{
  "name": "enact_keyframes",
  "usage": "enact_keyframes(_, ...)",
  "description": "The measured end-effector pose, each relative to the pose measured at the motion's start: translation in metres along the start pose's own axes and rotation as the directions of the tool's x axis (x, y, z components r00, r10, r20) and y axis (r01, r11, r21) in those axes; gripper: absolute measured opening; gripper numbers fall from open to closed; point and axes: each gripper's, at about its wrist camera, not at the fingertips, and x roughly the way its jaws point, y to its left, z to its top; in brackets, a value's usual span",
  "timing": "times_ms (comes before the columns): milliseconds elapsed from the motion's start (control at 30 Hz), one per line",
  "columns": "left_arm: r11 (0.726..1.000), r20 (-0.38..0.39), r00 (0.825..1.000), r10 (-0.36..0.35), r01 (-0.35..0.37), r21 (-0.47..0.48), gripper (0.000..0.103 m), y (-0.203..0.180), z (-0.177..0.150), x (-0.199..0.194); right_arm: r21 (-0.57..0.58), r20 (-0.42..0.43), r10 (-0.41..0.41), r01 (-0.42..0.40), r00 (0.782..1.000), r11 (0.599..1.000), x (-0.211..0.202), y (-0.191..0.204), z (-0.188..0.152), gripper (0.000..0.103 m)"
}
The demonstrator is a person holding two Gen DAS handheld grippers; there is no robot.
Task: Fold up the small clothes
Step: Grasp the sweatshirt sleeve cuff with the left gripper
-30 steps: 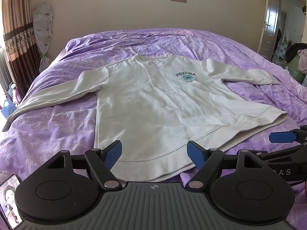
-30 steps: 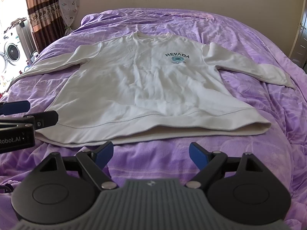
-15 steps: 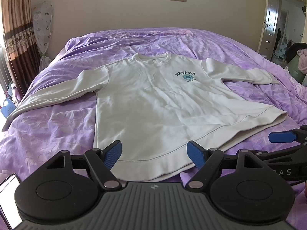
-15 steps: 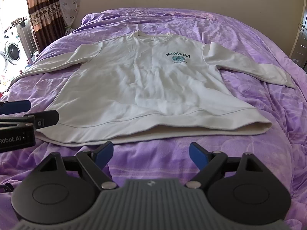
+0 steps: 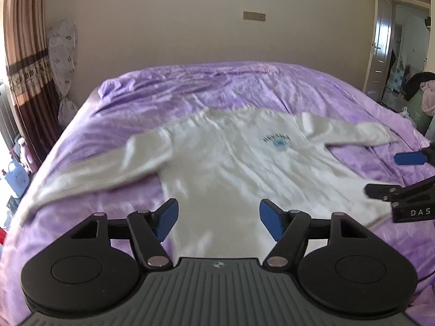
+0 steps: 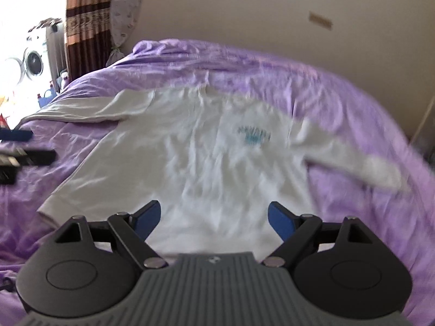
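Observation:
A cream long-sleeved sweatshirt [image 5: 231, 168] with a small teal chest print lies flat and face up on the purple bed cover [image 5: 204, 87], sleeves spread to both sides. My left gripper [image 5: 218, 220] hovers above its lower body, jaws closing a little, with nothing pressed between the blue pads. In the right wrist view the sweatshirt [image 6: 190, 163] is blurred, and my right gripper [image 6: 214, 218] stands open above its lower part. The right gripper [image 5: 394, 175] shows at the right edge of the left wrist view, and the left gripper [image 6: 24, 146] at the left edge of the right wrist view.
Brown curtains [image 5: 24, 68] hang left of the bed. An open doorway [image 5: 380, 40] and a pile of clothes [image 5: 424, 89] are at the right. A washing machine [image 6: 30, 62] stands past the curtain. The plain wall carries a socket plate [image 5: 254, 16].
Both grippers have risen and moved forward over the sweatshirt, so its hem is now under them. The right view has rolled and blurred. The left jaws have narrowed slightly.

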Motion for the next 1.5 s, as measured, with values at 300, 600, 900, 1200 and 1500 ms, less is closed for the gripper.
enact_keyframes(300,0.979,-0.045,0.985,0.169,-0.173,-0.110,0.079,0.136,0.061,-0.003,-0.128,0.203,-0.029,0.056,0.979,0.990,0.028,-0.019,0.062,0.082)
enact_keyframes(600,0.864,-0.130,0.982,0.138,-0.184,-0.469,0.080,0.284,0.030,0.024,0.014,0.199,0.045,-0.049,0.979,0.999,0.112,-0.033,0.104,0.082)
enact_keyframes(900,0.659,-0.184,0.979,0.093,-0.199,-0.725,0.082,0.371,-0.046,0.072,0.166,0.104,0.086,-0.102,0.991,0.981,0.200,-0.032,0.116,0.060)
enact_keyframes(1200,0.342,-0.093,0.991,0.100,-0.122,-0.932,0.082,0.417,-0.100,0.101,0.125,0.043,0.097,-0.102,0.994,0.987,0.250,-0.015,0.108,0.059)
enact_keyframes(1500,0.314,-0.108,0.977,0.184,-0.163,-0.935,0.012,0.413,-0.093,0.111,0.077,-0.010,0.093,-0.092,0.996,0.993,0.272,-0.005,0.105,0.059)
